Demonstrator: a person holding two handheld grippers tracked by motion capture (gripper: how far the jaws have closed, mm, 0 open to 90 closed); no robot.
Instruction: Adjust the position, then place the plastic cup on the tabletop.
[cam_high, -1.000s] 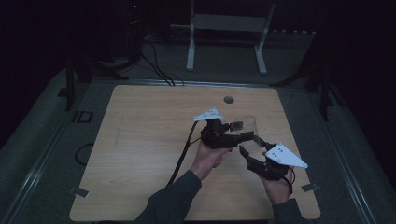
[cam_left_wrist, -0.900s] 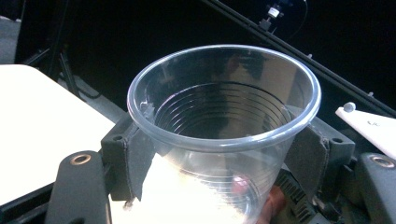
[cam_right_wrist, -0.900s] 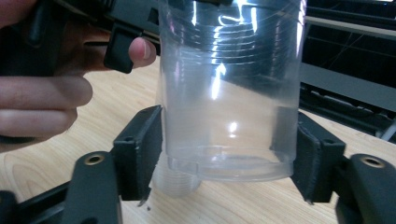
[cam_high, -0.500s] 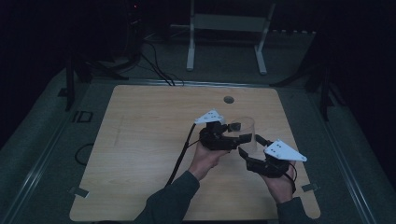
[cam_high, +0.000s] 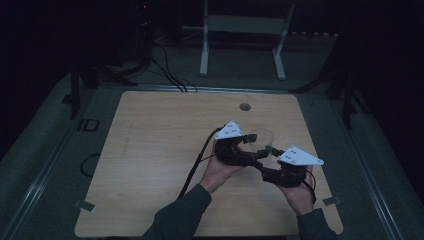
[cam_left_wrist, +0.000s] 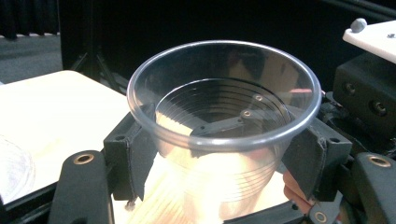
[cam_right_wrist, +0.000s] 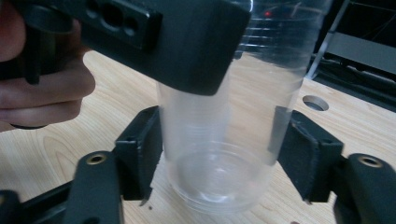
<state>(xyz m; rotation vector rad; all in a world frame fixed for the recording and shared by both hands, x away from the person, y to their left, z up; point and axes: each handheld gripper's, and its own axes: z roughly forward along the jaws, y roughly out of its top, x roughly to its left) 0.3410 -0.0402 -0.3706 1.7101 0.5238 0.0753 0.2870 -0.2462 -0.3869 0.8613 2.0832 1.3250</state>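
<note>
The left hand-held gripper (cam_high: 252, 145) has its black jaws closed on a clear plastic cup (cam_high: 261, 138), one pad pressing each side of the wall just below the rim, as the left gripper view shows. The cup (cam_left_wrist: 224, 126) is round, thin-walled and see-through, with a rolled rim and fine horizontal rings stepping down its tapered wall; no writing or brand can be read on it. It hangs in the air above the right half of the tabletop (cam_high: 160, 150), between the two hands.

The right hand-held gripper (cam_high: 267, 162) sits lower on the same cup. In the right gripper view its jaws have just been closing, with the cup's (cam_right_wrist: 224, 154) lower wall between them; the left pad lies against the plastic, while on the other side I cannot tell whether the pad touches. The flat circular base of the cup shows between those pads, and a jaw of the left hand-held gripper (cam_right_wrist: 187, 42) crosses in front higher up, beside the fingers (cam_right_wrist: 46, 93) that hold it.

Both grippers are matte black, blocky, with brass-coloured screw bushings in the jaw arms and a pale three-cornered plate on top. A black cable (cam_high: 197, 162) trails from the left one across the wood.

The tabletop is pale wood with a light grain and rounded corners, and has a small round hole (cam_high: 244, 106) near its far edge. Beyond it stands a grey metal frame (cam_high: 242, 30) on a dark floor.
</note>
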